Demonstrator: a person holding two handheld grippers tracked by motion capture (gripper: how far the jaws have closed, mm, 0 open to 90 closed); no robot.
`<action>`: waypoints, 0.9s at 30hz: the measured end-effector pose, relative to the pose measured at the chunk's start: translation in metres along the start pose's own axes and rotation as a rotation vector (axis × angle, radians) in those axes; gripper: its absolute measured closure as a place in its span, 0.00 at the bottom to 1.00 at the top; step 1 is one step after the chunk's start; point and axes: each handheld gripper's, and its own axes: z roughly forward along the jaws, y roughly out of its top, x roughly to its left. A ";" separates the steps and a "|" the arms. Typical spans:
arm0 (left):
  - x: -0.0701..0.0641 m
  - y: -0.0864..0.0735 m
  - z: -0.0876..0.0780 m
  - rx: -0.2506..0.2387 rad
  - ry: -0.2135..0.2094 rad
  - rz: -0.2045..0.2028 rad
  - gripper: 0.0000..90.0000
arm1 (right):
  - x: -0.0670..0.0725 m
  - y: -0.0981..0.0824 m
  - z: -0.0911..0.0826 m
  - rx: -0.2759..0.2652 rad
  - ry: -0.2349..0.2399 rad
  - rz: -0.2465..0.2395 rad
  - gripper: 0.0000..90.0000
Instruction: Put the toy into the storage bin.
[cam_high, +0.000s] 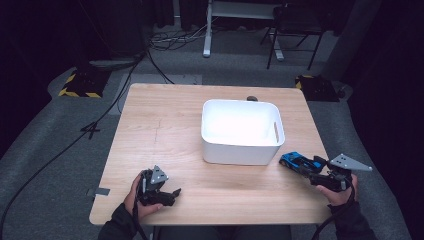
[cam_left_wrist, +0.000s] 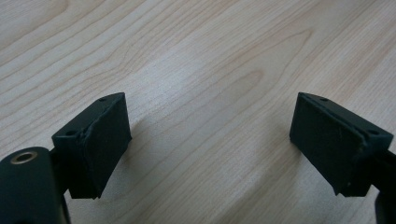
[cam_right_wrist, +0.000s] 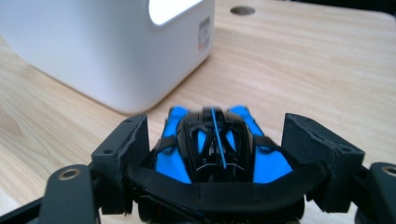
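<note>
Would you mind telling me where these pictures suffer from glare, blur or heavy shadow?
High view: the white bin's inside is blown out by glare, and the room beyond the table is dark. Left gripper view: soft shadows fall under the open jaws. Right gripper view: the bin's handle slot glares, and the blue car's near end is blurred.

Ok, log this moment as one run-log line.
left gripper: open, idle over table | right gripper: open, jaws straddling blue toy car | white bin: beside car
</note>
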 end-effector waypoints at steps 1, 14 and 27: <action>0.000 0.000 0.000 -0.001 -0.001 0.000 0.14 | -0.001 0.003 -0.001 -0.007 -0.001 0.002 0.28; 0.000 0.000 0.000 -0.002 -0.002 0.001 0.14 | -0.005 0.028 -0.006 -0.038 -0.002 -0.009 0.28; 0.000 0.001 0.001 0.005 0.001 -0.002 0.14 | -0.006 0.063 -0.007 -0.060 -0.011 -0.025 0.28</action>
